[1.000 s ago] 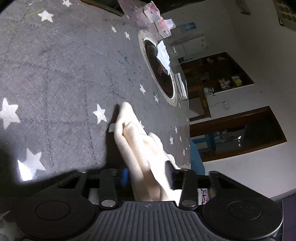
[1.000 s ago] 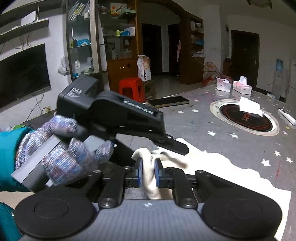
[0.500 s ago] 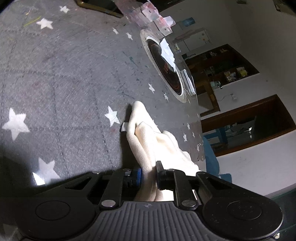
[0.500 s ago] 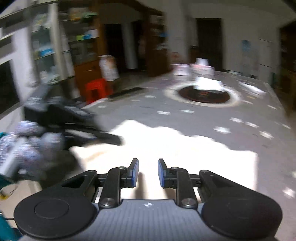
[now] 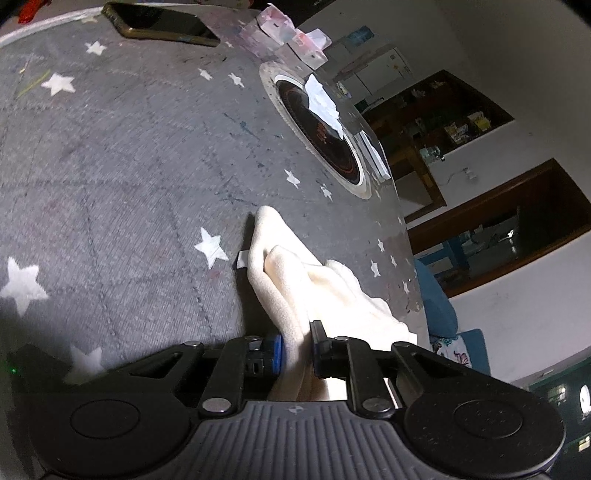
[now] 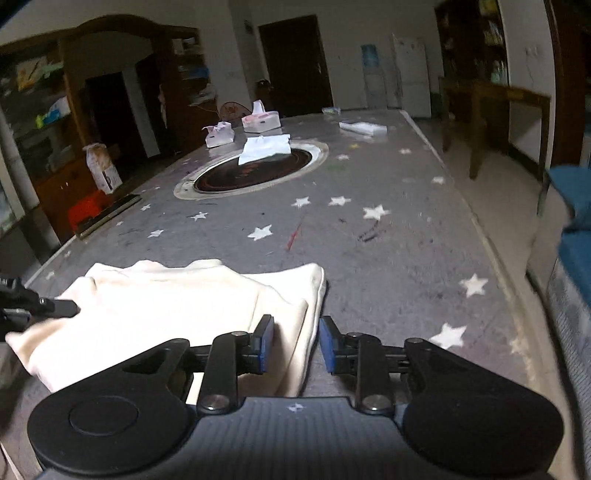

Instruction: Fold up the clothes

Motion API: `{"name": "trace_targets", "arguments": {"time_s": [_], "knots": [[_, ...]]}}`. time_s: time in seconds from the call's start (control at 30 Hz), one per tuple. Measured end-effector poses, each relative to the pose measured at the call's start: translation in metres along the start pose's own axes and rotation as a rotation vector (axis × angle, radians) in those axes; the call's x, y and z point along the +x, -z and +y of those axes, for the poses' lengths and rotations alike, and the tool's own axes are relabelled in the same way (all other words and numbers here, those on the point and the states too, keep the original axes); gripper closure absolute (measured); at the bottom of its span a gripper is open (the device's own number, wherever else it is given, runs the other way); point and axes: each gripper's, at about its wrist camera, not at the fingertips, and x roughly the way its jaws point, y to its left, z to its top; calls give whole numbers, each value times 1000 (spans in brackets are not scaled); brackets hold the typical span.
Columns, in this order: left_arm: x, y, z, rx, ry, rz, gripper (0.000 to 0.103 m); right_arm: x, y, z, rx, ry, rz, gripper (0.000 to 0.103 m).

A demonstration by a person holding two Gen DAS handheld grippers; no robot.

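A cream garment [image 6: 177,306] lies partly folded on the grey star-patterned table cover [image 6: 369,236]. In the left wrist view my left gripper [image 5: 297,345] is shut on a bunched edge of the cream garment [image 5: 295,284], which trails ahead across the cover. In the right wrist view my right gripper [image 6: 293,343] is open, its jaws either side of the garment's right folded edge without pinching it. The tip of the left gripper [image 6: 44,308] shows at the garment's left edge.
A round black hotplate with a white tissue on it [image 6: 258,166] sits mid-table. Tissue boxes [image 6: 260,120] stand behind it. A dark phone [image 5: 162,26] lies at the far left. A blue chair [image 6: 576,221] is beside the right table edge.
My right gripper let go of the cloth, opened and swung right to the garment's other edge. My left gripper closed on the bunched cloth and stays on it.
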Motion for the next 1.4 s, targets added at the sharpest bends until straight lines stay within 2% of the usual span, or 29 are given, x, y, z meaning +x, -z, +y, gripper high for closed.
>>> {"name": "trace_targets", "arguments": {"time_s": [0.13, 0.2, 0.27, 0.53, 1.0, 1.23, 1.4], "knots": [[1, -1, -2, 22, -9, 1, 87, 2, 0, -1, 30, -17, -9, 76], [2, -2, -5, 41, -17, 0, 87, 1, 1, 0, 29, -28, -6, 88], [2, -2, -8, 62, -21, -1, 88, 0, 1, 2, 29, -38, -9, 92], [-1, -13, -35, 154, 5, -20, 90, -27, -8, 9, 4, -24, -85, 94], [36, -19, -112, 289, 87, 1, 90, -75, -44, -11, -66, 105, -202, 94], [64, -22, -146, 343, 101, 16, 90, -88, -62, -29, -86, 176, -242, 94], [81, -22, -166, 383, 95, 27, 90, -84, -73, -44, -89, 216, -238, 94]]}}
